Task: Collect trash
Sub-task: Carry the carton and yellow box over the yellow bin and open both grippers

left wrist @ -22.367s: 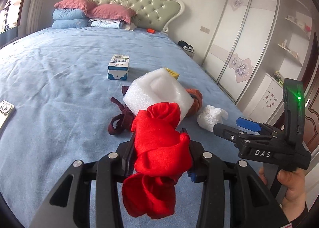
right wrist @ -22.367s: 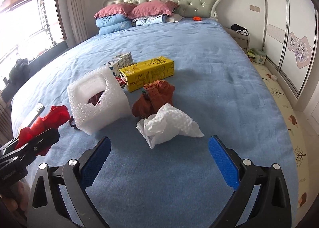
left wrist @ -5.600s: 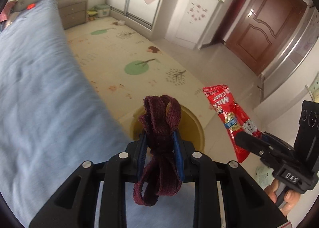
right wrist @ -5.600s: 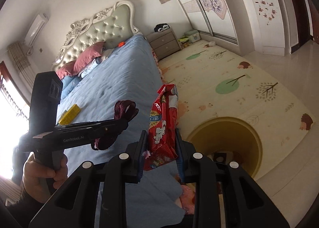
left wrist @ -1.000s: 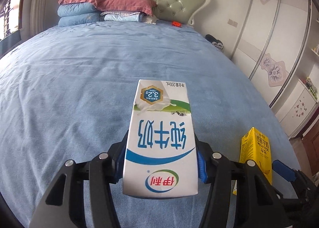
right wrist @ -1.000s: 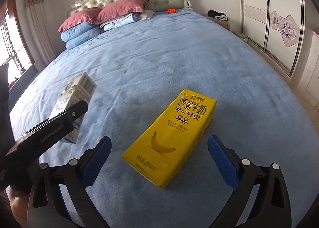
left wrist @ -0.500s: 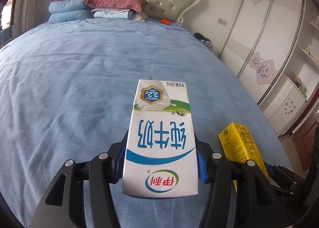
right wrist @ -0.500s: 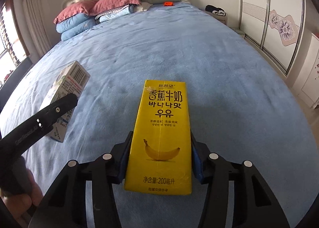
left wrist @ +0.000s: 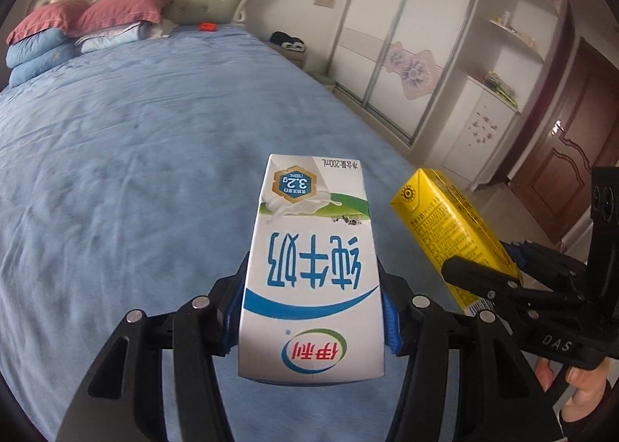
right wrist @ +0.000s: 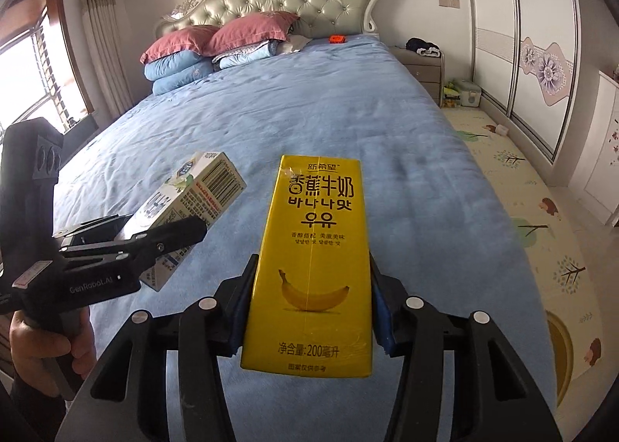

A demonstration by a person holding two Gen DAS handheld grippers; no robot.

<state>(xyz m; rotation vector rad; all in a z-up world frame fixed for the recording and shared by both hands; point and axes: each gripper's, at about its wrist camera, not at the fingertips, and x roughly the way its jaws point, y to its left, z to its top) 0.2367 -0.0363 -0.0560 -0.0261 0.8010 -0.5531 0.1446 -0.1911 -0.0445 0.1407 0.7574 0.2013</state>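
milk carton (left wrist: 313, 271) is sitting clamped in the left gripper (left wrist: 311, 310) above the blue bed (left wrist: 116, 140); right gripper (right wrist: 309, 306), having just closed, is gripping the yellow banana-milk carton (right wrist: 313, 260) alongside.

Two drink cartons: one white milk carton (left wrist: 313, 287) and one yellow banana milk carton (right wrist: 311, 271); two tools, the left tool (left wrist: 311, 310) and the right tool (right wrist: 309, 310), each clamped on one carton; one bed (right wrist: 309, 120); two pink pillows (right wrist: 220, 35) on folded blue quilts; one small orange thing (right wrist: 336, 38).
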